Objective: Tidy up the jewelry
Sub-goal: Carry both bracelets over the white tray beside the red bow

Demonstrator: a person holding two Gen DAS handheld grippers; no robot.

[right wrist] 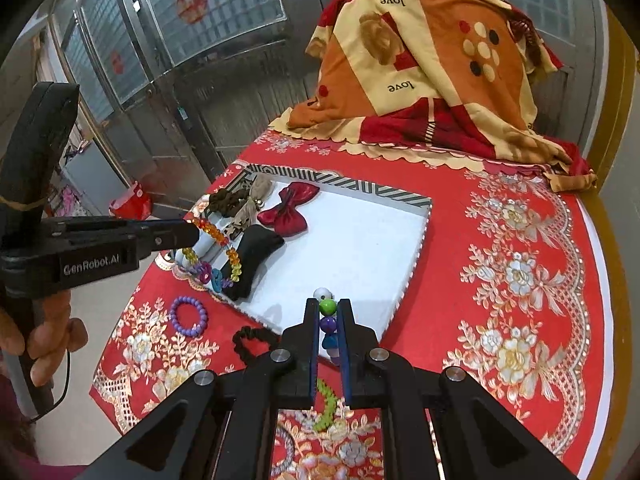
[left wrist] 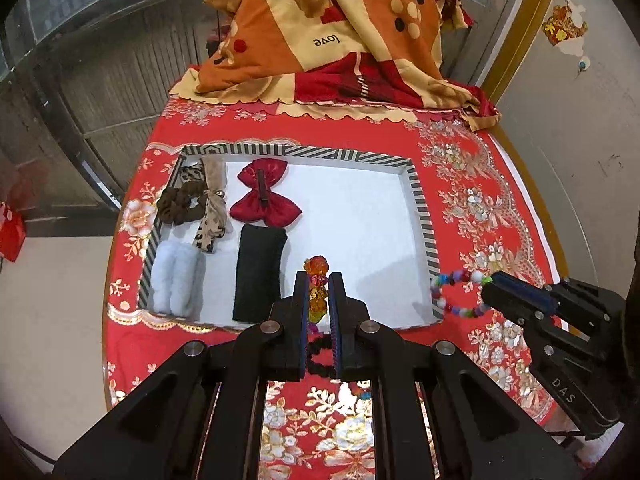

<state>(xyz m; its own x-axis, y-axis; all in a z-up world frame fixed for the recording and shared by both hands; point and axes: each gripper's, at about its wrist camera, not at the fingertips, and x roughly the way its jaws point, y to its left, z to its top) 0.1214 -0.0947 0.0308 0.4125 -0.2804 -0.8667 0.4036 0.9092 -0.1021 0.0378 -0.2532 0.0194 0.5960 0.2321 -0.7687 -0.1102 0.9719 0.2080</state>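
Note:
My left gripper (left wrist: 318, 276) is shut on an amber and pink crystal-bead bracelet (left wrist: 317, 266), held over the near edge of the striped-rim tray (left wrist: 424, 208). Seen from the right wrist, that left gripper (right wrist: 192, 232) has the amber bracelet (right wrist: 230, 258) dangling above the tray's near left corner. My right gripper (right wrist: 328, 304) is shut on a multicolour round-bead bracelet (right wrist: 328, 307) at the tray's (right wrist: 416, 248) near edge. From the left wrist, the right gripper (left wrist: 490, 284) holds the multicolour loop (left wrist: 452, 280) by the tray's right corner.
In the tray lie a red bow (left wrist: 266, 196), a black band (left wrist: 260, 272), a white fluffy piece (left wrist: 176, 276) and brown and leopard hair ties. A purple bracelet (right wrist: 188, 316), black scrunchie (right wrist: 252, 340) and green beads (right wrist: 326, 408) lie on the red cloth. A blanket pile (left wrist: 340, 40) sits behind.

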